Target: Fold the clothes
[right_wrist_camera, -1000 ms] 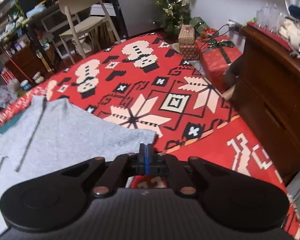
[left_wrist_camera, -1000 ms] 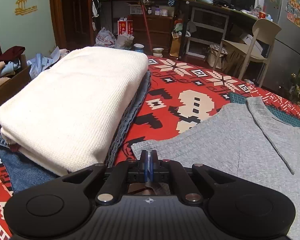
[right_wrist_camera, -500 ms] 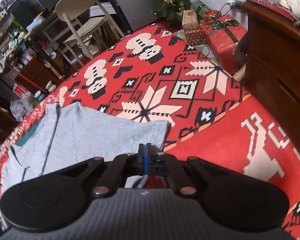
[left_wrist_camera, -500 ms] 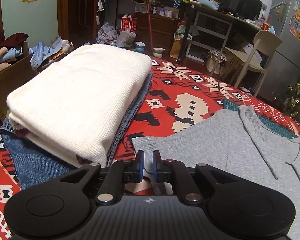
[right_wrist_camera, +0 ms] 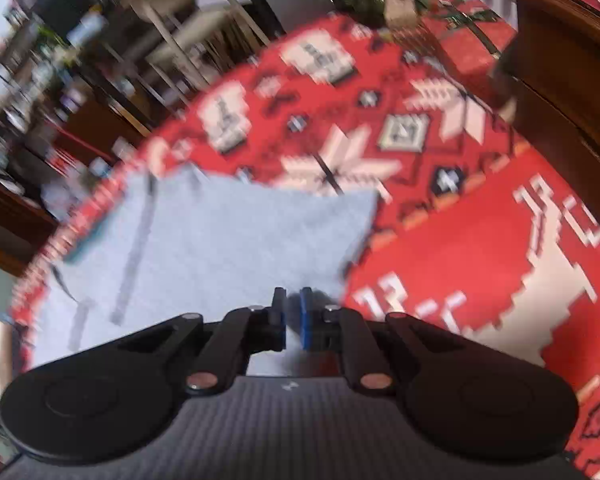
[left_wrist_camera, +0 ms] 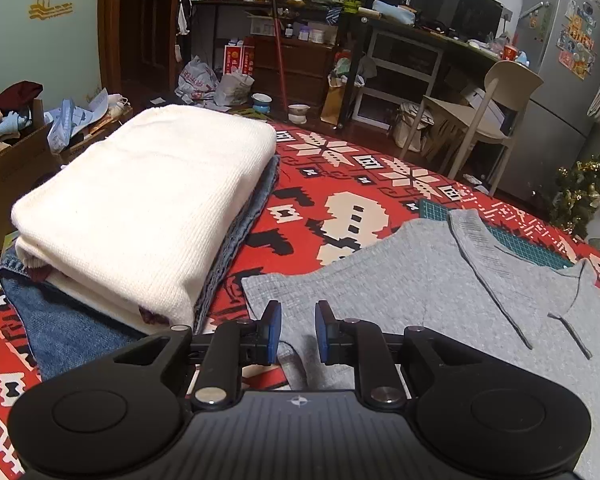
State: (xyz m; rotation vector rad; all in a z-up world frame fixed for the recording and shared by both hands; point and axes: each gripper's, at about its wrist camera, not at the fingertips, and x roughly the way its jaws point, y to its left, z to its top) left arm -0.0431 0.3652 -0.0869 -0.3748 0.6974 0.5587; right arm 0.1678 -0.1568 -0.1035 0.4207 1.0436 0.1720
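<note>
A grey knit garment [left_wrist_camera: 420, 300] lies flat on the red patterned blanket [left_wrist_camera: 340, 200]. My left gripper [left_wrist_camera: 296, 330] hovers over its near left corner. Its jaws are opening, and the fabric lies below the blue pads [left_wrist_camera: 274, 332] without being pinched. In the blurred right wrist view the same grey garment [right_wrist_camera: 220, 240] spreads ahead. My right gripper [right_wrist_camera: 293, 316] sits at its near right edge, its pads a narrow gap apart with nothing clearly clamped. To the left is a stack with a folded white sweater [left_wrist_camera: 152, 208] on top of blue jeans [left_wrist_camera: 60, 328].
A cardboard box [left_wrist_camera: 12, 168] of clothes stands left of the stack. Beyond the blanket are a beige chair [left_wrist_camera: 488, 120], a fridge [left_wrist_camera: 560, 60] and cluttered shelves. A wooden cabinet [right_wrist_camera: 572, 80] and red gift boxes [right_wrist_camera: 472, 48] border the right side.
My left gripper's jaws parted from shut, letting go of the grey corner, and it lifted a little. The right gripper rolled, and a thin gap appeared between its pads.
</note>
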